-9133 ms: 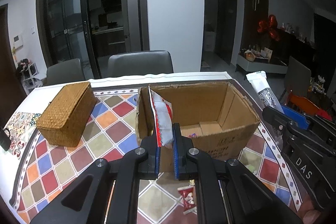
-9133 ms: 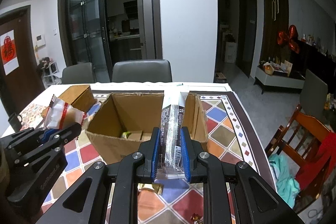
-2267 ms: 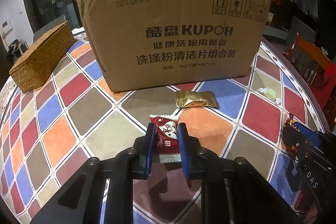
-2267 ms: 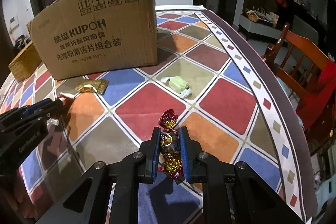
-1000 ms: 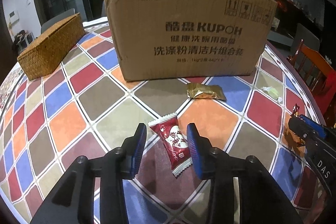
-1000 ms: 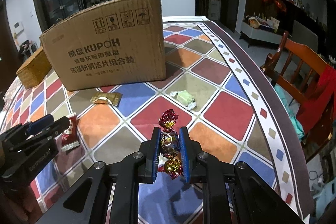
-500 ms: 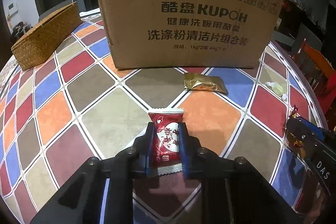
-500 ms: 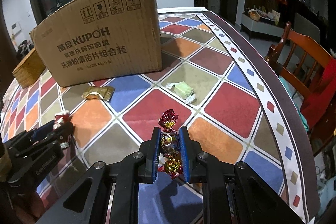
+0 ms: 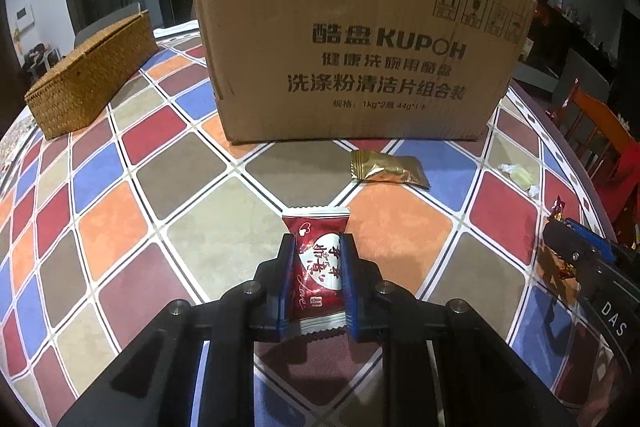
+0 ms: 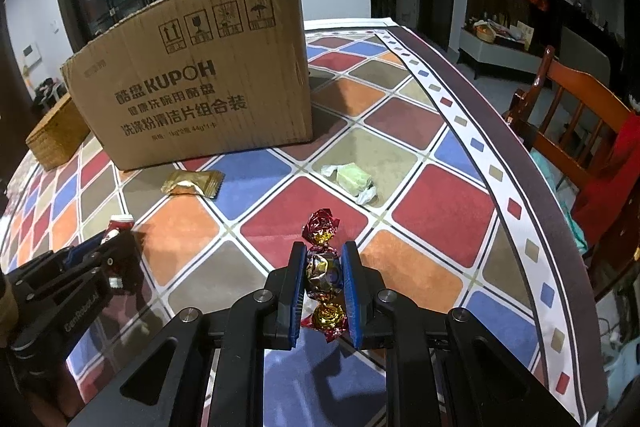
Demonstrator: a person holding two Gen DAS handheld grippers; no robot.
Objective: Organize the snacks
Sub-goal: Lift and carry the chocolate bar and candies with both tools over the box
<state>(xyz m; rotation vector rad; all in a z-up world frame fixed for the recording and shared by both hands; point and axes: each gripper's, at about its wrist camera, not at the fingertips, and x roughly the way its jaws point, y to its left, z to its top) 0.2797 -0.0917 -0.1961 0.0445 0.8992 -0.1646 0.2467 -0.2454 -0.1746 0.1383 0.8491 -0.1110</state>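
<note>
Snacks lie on the tiled cloth (image 9: 168, 183) before the carton (image 9: 356, 59): a gold packet (image 9: 386, 169) and a green sweet (image 10: 352, 179) loose. The left gripper (image 9: 316, 281), jaws having just closed in, pinches a red packet (image 9: 318, 267) by its sides. The right gripper (image 10: 324, 291) is clamped on a foil candy (image 10: 322, 271), its twisted end sticking out past the fingertips.
</note>
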